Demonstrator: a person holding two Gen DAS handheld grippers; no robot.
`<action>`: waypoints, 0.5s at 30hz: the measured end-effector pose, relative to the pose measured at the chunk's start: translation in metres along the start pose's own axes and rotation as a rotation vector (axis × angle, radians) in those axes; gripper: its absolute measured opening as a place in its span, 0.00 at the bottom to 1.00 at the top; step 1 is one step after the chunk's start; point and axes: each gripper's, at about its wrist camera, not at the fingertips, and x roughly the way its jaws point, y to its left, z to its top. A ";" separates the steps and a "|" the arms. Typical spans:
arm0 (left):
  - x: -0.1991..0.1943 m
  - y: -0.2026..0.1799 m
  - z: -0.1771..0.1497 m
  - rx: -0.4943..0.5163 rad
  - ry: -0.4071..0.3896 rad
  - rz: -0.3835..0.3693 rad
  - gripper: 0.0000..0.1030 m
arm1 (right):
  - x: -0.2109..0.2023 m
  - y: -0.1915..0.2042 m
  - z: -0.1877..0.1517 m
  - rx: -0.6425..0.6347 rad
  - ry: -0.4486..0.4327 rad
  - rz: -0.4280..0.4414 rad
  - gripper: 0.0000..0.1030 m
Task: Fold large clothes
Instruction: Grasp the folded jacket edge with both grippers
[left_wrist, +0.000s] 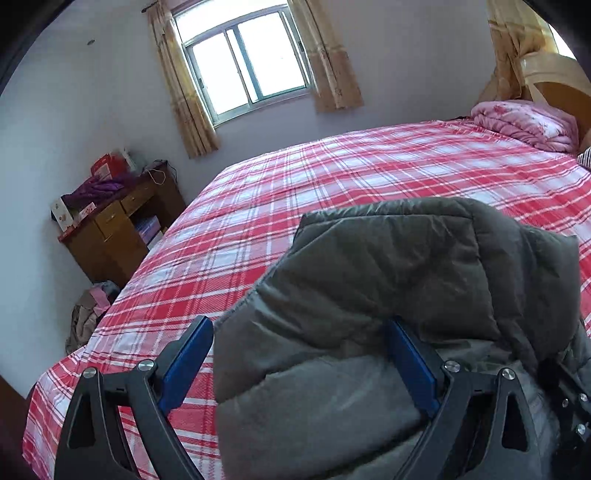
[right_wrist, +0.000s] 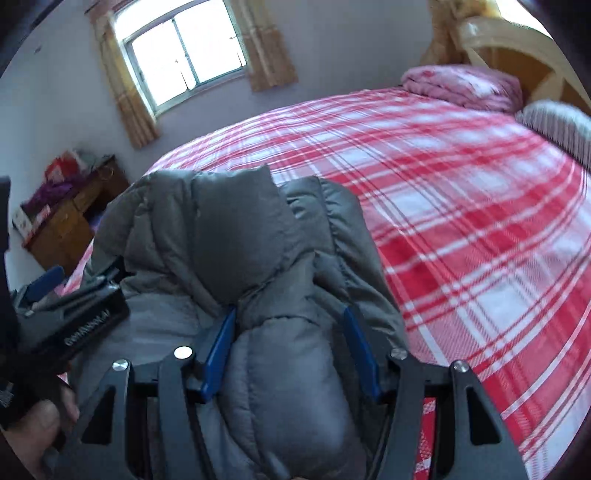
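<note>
A bulky grey padded jacket (left_wrist: 388, 280) lies bunched at the near edge of a bed with a red and white plaid sheet (left_wrist: 332, 173). My left gripper (left_wrist: 299, 332) is wide apart, and a thick fold of the jacket fills the gap between its blue pads. In the right wrist view the jacket (right_wrist: 236, 236) also sits between the blue pads of my right gripper (right_wrist: 290, 325), which press its padded fold from both sides. The left gripper's body (right_wrist: 74, 314) shows at the left of the right wrist view, next to the jacket.
A folded pink quilt (left_wrist: 524, 122) and a striped pillow (right_wrist: 557, 122) lie by the wooden headboard (right_wrist: 517, 55). A wooden desk (left_wrist: 118, 225) with clutter stands left of the bed, under a curtained window (left_wrist: 247, 62). Clothes lie heaped on the floor (left_wrist: 88, 314).
</note>
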 end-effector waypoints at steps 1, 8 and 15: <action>0.001 -0.003 -0.002 0.003 -0.002 0.002 0.91 | 0.000 -0.005 -0.004 0.011 -0.006 0.004 0.60; -0.020 0.015 0.006 -0.048 -0.053 -0.012 0.91 | -0.031 0.004 0.004 -0.036 -0.070 -0.077 0.61; -0.019 0.034 0.012 -0.120 -0.032 -0.009 0.92 | -0.043 0.062 0.045 -0.226 -0.139 -0.022 0.56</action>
